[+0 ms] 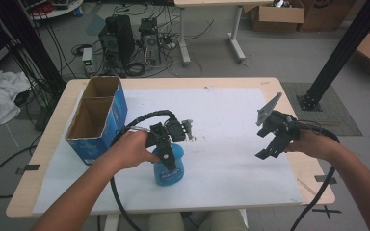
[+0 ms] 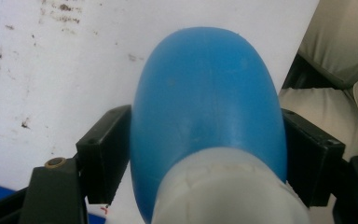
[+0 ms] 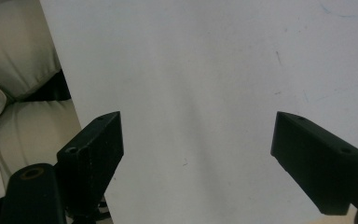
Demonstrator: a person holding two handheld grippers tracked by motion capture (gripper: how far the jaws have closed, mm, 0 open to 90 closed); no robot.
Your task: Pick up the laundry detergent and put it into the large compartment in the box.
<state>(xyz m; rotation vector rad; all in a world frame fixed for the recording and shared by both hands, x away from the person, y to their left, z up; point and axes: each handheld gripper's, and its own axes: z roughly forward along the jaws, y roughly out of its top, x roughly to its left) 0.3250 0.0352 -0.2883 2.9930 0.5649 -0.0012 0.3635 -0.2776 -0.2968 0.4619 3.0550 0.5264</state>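
Jaws of the left gripper clamp either side of a smooth blue bottle with a whitish collar, its cap cut off below them, while the right gripper jaws stand apart over the table.

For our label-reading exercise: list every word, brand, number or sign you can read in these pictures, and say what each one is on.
Nothing can be read for certain.
Blue bottle: a dark printed label on its side in the high view, too blurred to read.
Blue cardboard box: no legible print on its faces.
Brown cartons on the floor: a dark mark, too small to read.
White table cover: stains and pen strokes, no words.
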